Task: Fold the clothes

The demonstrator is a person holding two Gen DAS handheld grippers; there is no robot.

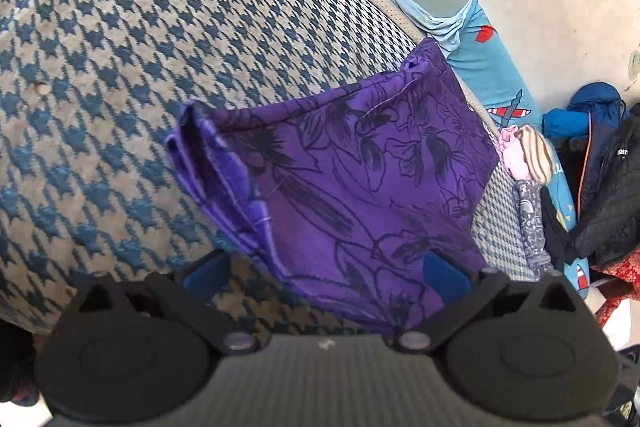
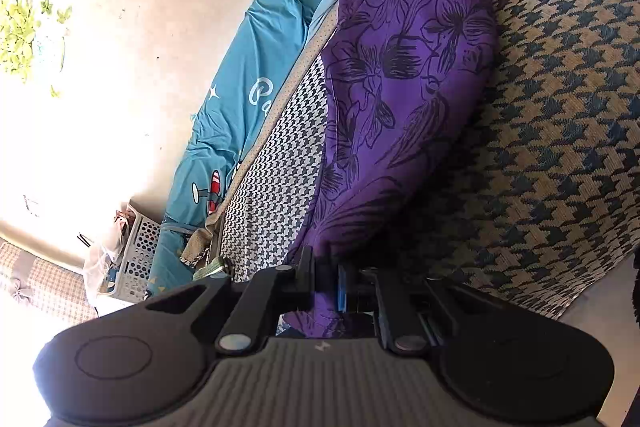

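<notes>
Your left gripper (image 1: 326, 277) has its jaws spread wide around the near edge of the purple floral garment (image 1: 360, 179), which lies on the houndstooth bed cover (image 1: 100, 67). Your right gripper (image 2: 334, 285) pinches the garment's bunched end tight.

Left jaws apart, right jaws clamped.

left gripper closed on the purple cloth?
No. In the left wrist view the left gripper stands wide open, its blue fingertips spread apart, with the purple floral cloth lying loose between them on the houndstooth cover.
</notes>
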